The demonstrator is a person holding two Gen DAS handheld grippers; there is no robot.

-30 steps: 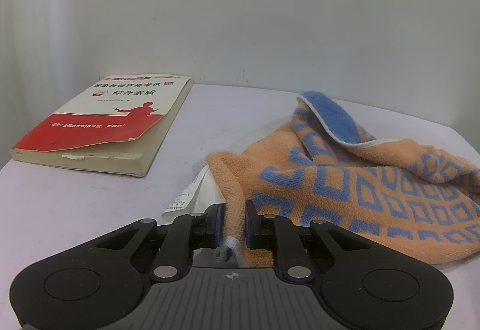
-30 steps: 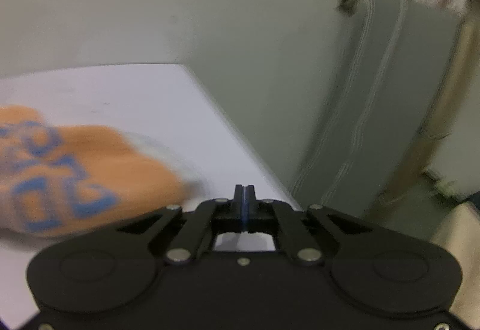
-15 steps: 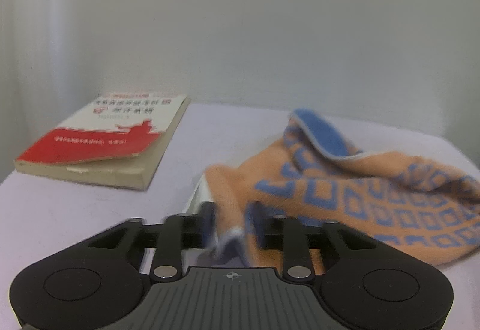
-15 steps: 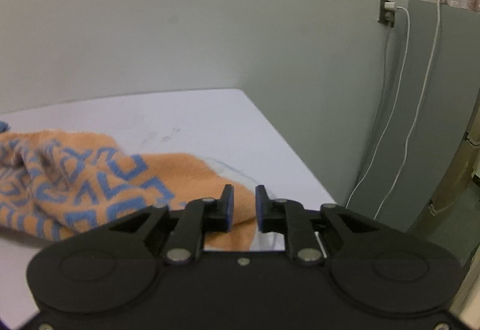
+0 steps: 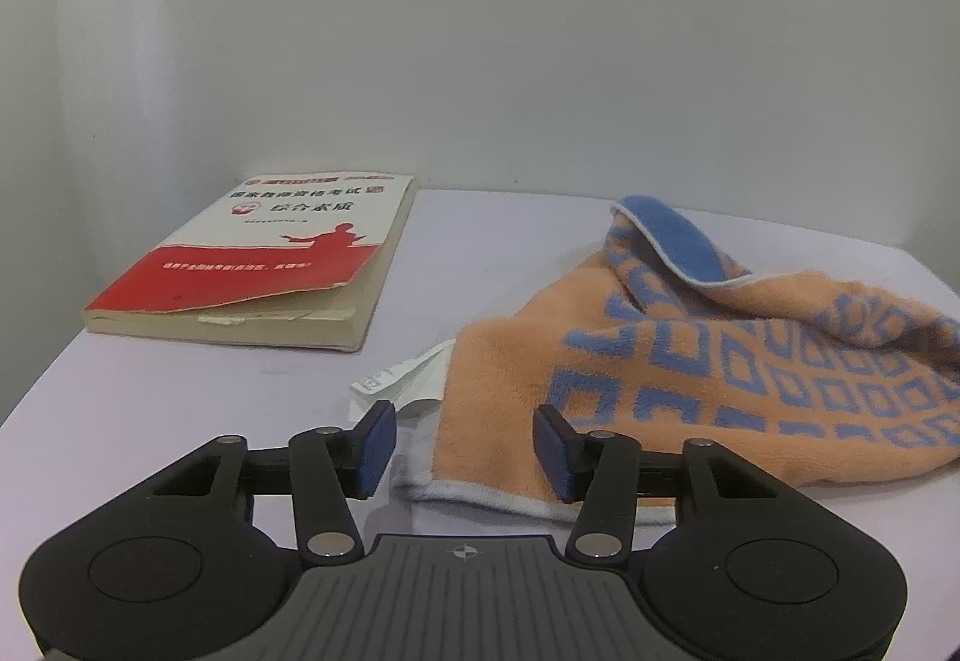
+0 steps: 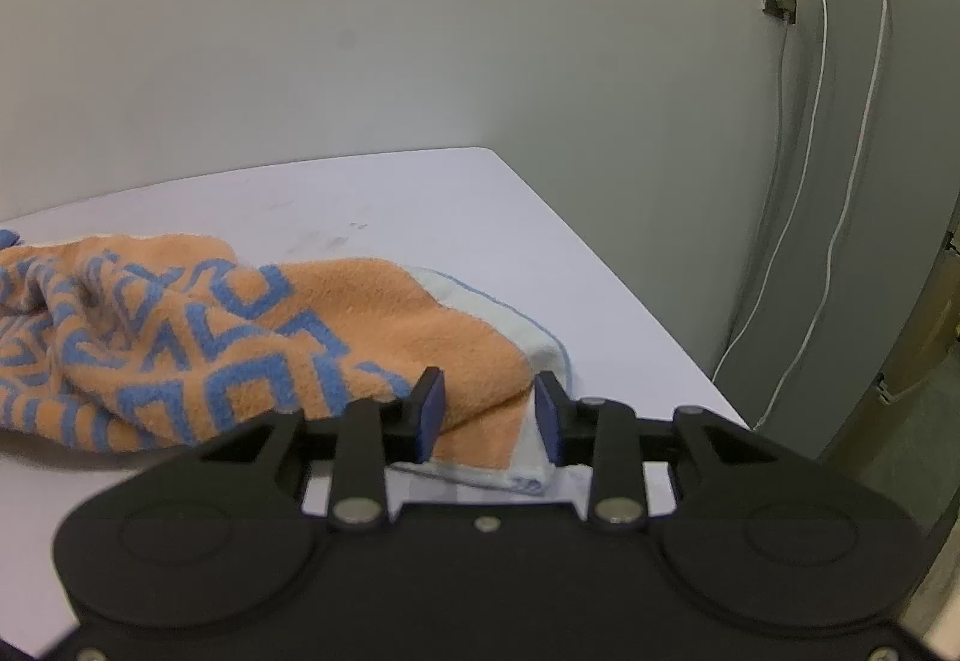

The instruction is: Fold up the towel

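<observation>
Towel (image 5: pixel 690 379) bunched on the table (image 5: pixel 150 397), right of the book (image 5: pixel 270 265) (flat by the back wall). Near corners between the spread fingers of left gripper (image 5: pixel 465 448) and right gripper (image 6: pixel 487 415). Paper slip (image 5: pixel 396 382) tucked under towel's left edge.

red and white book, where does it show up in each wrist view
Left wrist: the red and white book lies at left centre on the table, left of the orange and blue towel.
Right wrist: not in it.
Shared landmark: the orange and blue towel, at left here.
</observation>
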